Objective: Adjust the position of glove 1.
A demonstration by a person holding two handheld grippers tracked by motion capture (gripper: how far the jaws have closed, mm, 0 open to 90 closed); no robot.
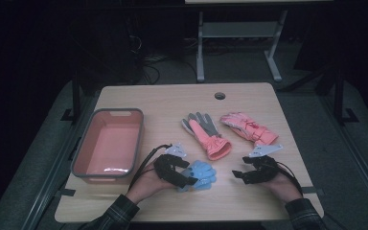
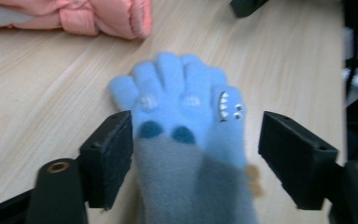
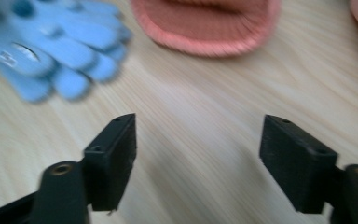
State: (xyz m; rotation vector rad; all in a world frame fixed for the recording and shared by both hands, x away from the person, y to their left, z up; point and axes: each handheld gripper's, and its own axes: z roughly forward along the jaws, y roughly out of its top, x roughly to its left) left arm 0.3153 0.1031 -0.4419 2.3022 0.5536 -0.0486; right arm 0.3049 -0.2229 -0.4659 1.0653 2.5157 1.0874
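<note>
Blue fleece glove (image 2: pixel 182 116) lies flat on the desk (image 1: pixel 182 98), between our left hand-held gripper's (image 2: pixel 196 154) wide-open jaws, unpinched.
We judge it light, soft, limp: pinch the cuff. Right hand-held gripper (image 3: pixel 198 158) gapes wide, holding nothing.

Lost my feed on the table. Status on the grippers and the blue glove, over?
Left gripper open, jaws astride the blue glove, pads not pressing. Right gripper open over bare table. Glove flat on the table; tub to its left, nothing between.

Dim room, lit tabletop, soft shadows; motion blur in right gripper view.
</note>
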